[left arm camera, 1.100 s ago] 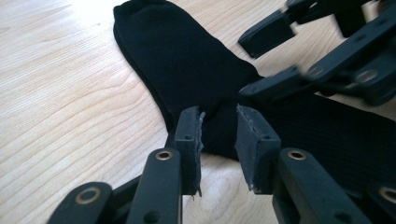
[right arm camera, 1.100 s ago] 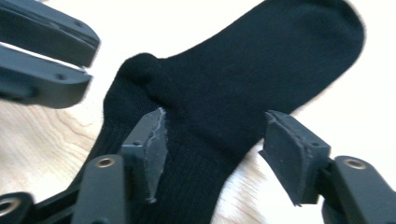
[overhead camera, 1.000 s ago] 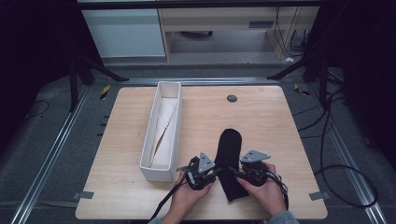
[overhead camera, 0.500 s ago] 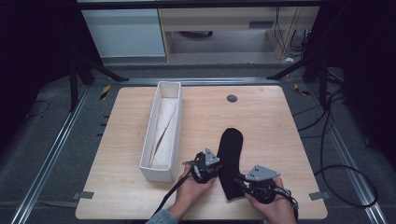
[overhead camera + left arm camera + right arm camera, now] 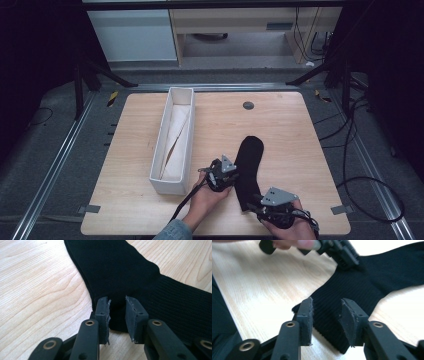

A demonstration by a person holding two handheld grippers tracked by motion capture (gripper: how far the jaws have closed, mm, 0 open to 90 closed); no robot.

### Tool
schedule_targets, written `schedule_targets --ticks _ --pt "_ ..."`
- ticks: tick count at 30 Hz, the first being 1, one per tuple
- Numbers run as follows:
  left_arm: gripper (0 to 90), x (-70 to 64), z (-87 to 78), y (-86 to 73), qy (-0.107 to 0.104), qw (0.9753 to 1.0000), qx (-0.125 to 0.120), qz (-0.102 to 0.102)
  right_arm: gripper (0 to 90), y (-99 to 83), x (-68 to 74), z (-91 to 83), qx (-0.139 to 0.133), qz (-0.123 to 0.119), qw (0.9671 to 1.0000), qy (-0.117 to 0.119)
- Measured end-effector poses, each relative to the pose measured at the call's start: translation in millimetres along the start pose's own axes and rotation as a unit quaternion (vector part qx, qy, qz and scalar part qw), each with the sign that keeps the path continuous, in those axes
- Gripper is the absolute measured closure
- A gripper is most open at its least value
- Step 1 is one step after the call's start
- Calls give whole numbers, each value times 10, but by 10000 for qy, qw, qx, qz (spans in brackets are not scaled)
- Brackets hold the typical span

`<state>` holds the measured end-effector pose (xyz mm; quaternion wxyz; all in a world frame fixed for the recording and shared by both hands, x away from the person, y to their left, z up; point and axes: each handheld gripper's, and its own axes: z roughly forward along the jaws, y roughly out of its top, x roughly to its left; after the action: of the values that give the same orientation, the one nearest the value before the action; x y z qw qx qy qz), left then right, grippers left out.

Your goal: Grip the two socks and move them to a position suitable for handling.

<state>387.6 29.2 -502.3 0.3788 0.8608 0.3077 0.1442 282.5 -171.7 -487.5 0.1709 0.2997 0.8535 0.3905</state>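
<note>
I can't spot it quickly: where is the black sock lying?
In the high view the black sock lies flat on the table's near right half, right of the white box.

Even overhead light brightens the table, surroundings dark; right gripper view overexposed, blurred.

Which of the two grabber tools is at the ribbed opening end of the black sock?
The right gripper, nearest the table's front edge: its open jaws straddle the ribbed cuff of the black sock. The left gripper sits farther up, at the sock's side edge.
</note>
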Motion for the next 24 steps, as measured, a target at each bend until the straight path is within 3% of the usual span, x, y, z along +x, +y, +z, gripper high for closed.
schedule_targets --ticks 9,17,24 --pt "726 35 25 22 -56 10000 5 -9 480 -17 13 145 186 -204 9995 126" --pt "727 43 32 40 -64 10000 60 34 407 -14 -28 236 232 -166 9995 138" --pt "727 60 43 47 -95 9999 52 13 427 -27 -42 265 274 -238 9993 128"
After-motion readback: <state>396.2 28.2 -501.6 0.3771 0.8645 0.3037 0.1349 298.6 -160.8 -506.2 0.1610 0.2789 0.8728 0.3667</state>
